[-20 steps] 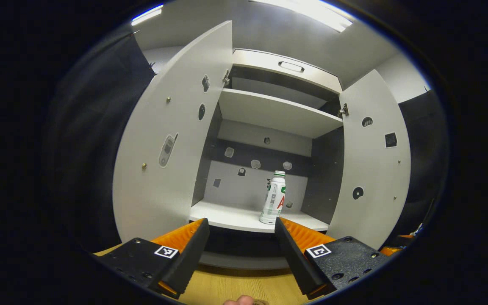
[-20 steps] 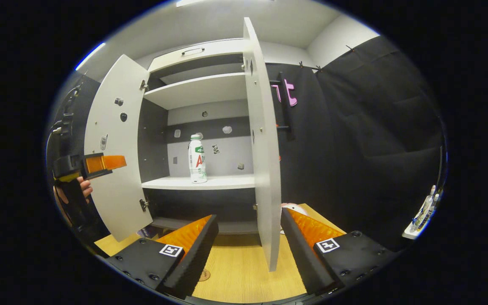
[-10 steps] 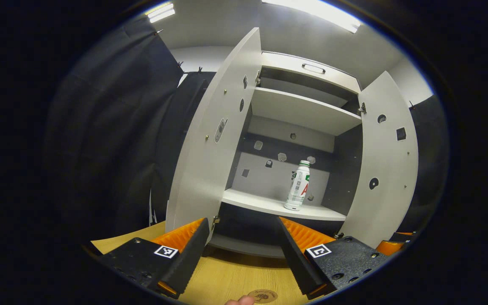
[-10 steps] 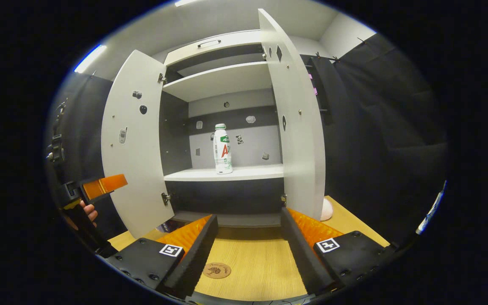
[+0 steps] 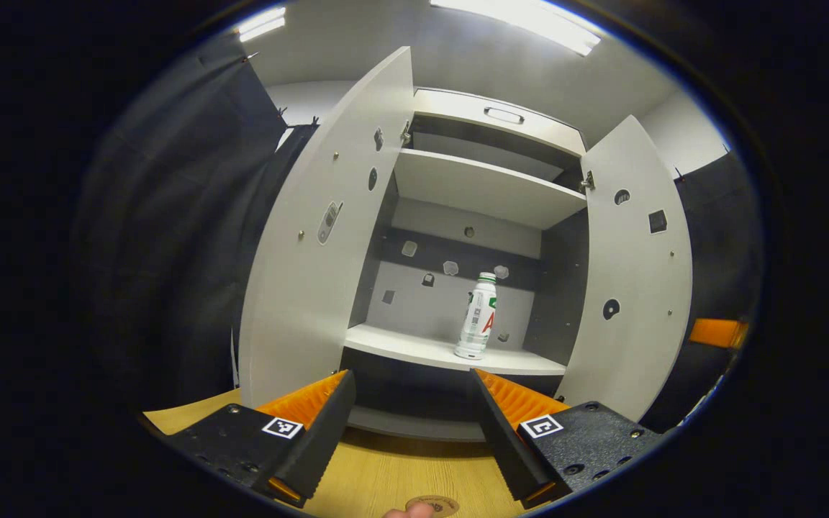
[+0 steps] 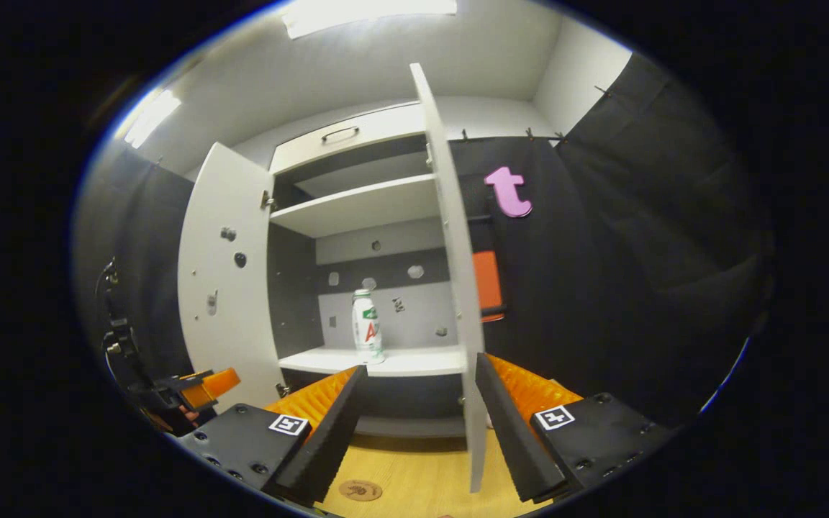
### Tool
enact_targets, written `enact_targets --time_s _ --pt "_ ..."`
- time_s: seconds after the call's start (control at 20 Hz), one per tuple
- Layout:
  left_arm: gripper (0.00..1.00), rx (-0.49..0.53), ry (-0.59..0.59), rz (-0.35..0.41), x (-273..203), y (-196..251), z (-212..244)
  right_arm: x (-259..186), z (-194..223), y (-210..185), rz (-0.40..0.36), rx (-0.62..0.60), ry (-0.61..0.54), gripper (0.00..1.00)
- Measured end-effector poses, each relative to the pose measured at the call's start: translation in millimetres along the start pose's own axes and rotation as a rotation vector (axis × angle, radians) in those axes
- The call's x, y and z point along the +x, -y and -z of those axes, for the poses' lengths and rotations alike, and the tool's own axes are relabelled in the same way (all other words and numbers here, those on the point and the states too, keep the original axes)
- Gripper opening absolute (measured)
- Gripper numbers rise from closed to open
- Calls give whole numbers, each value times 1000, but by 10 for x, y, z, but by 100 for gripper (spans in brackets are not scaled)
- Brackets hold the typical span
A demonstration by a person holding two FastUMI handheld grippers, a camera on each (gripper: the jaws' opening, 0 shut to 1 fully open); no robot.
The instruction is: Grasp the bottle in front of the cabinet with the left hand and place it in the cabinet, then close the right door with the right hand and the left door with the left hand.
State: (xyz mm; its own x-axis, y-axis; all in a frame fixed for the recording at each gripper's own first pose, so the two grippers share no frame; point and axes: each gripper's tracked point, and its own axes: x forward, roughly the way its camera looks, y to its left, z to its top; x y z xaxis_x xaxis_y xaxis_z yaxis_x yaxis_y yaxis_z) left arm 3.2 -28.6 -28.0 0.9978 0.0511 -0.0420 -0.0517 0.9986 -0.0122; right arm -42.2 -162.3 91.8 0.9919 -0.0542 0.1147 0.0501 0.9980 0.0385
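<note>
Now, in the left gripper view, the left hand-held gripper (image 5: 411, 403) is wide open and holds nothing. Its two fingers sit at 6 o'clock over the wooden table (image 5: 386, 478). The cabinet (image 5: 490, 129) stands ahead with both doors swung out. The left door (image 5: 317, 244) is at 9 o'clock and the right door (image 5: 634, 273) is at 3 o'clock. The bottle (image 5: 477, 316) stands upright on the lower shelf (image 5: 414, 349), a bit toward the right side, well apart from the fingers. A round coaster (image 5: 432, 505) lies on the table at the very bottom.

Next, in the right gripper view, the right hand-held gripper (image 6: 418, 406) is wide open too, with nothing between its fingers. The right door (image 6: 454, 288) is seen nearly edge-on, and its bottom edge hangs between the two fingers; I cannot tell if it touches them. The left door (image 6: 224, 273) is open at 9 o'clock. The bottle (image 6: 366, 327) stands on the lower shelf (image 6: 414, 360) inside the cabinet (image 6: 346, 140). The left hand-held gripper (image 6: 202, 385) shows at 8 o'clock, beside the left door. A coaster (image 6: 359, 491) lies on the table (image 6: 414, 482).
</note>
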Motion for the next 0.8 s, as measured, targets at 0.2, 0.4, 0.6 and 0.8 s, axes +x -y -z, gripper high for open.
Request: enact_targets --time_s 0.2,0.4,0.6,0.8 --pt "95 -33 -18 49 -26 72 41 72 -629 782 233 -48 125 100" --pt "95 -10 -8 27 -86 -84 -33 286 -1063 1121 325 -89 178 98" --pt "94 -8 -2 -9 -152 -229 -78 561 -1328 1161 320 -112 204 98" --pt "94 -14 6 -45 -206 -375 -114 785 -1197 1171 326 -113 148 98"
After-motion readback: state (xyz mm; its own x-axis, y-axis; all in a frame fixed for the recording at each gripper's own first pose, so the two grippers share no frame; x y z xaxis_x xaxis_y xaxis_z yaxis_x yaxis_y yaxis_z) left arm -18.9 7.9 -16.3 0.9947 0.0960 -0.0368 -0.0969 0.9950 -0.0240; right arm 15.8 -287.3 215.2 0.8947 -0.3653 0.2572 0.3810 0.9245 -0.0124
